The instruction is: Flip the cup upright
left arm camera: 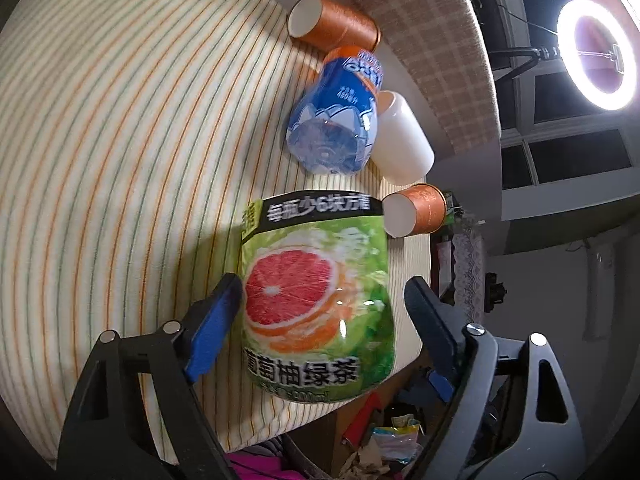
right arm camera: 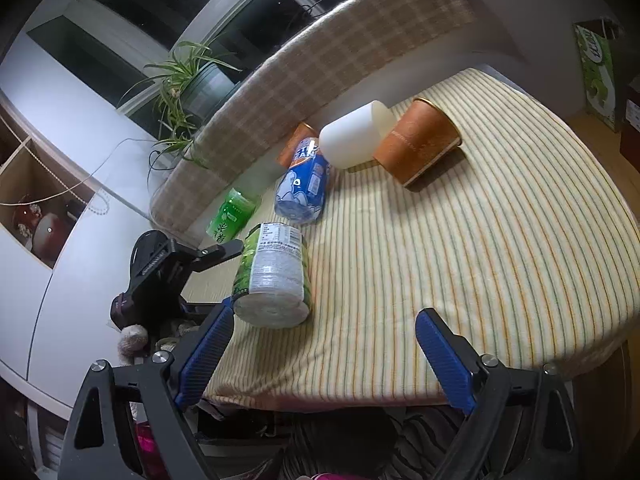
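A green grapefruit-tea bottle (left arm camera: 316, 296) lies on its side on the striped tablecloth (left arm camera: 100, 160). My left gripper (left arm camera: 324, 308) is open, its blue pads on either side of the bottle, not closed on it. The bottle also shows in the right wrist view (right arm camera: 274, 276), with the left gripper (right arm camera: 240, 248) beside it. My right gripper (right arm camera: 324, 344) is open and empty near the table's front edge. A white cup (left arm camera: 404, 140) (right arm camera: 354, 138) lies on its side. Two orange paper cups lie tipped: one (left arm camera: 332, 24) (right arm camera: 296, 140) far, one (left arm camera: 416, 210) (right arm camera: 418, 140) near the white cup.
A blue water bottle (left arm camera: 334, 116) (right arm camera: 304, 188) lies between the cups. Another green bottle (right arm camera: 232, 216) lies at the table's far left. A plaid-covered backrest (right arm camera: 312, 68) runs behind the table. A ring light (left arm camera: 596, 54) and a potted plant (right arm camera: 188, 80) stand beyond.
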